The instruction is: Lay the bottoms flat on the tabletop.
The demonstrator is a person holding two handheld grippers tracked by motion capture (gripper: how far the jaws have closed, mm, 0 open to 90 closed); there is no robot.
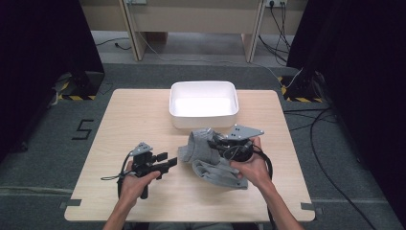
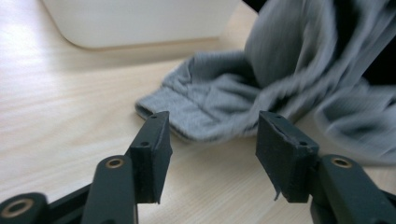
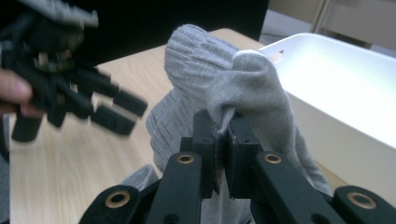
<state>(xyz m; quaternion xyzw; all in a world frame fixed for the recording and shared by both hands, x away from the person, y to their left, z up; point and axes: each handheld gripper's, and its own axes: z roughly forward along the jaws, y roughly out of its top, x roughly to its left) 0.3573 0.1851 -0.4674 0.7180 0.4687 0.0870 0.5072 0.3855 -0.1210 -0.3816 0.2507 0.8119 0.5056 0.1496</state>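
Note:
A grey sock (image 1: pixel 203 146) lies bunched at the middle of the wooden table (image 1: pixel 143 115). My right gripper (image 1: pixel 216 143) is shut on a fold of it and holds that part raised. In the right gripper view the pads (image 3: pixel 223 128) pinch the grey sock (image 3: pixel 219 79), which bulges above them. More grey fabric (image 1: pixel 220 173) lies flat under the right hand. My left gripper (image 1: pixel 171 161) is to the left of the sock, just short of its cuff. In the left gripper view my left gripper (image 2: pixel 212 140) stands open with bare table between its pads, and the sock's cuff (image 2: pixel 187 116) lies just beyond.
A white tub (image 1: pixel 203 120) stands just behind the sock at the table's far middle, close to the raised fabric (image 3: pixel 345 121). Black curtains flank the table, and cables lie on the floor at the right (image 1: pixel 325 143).

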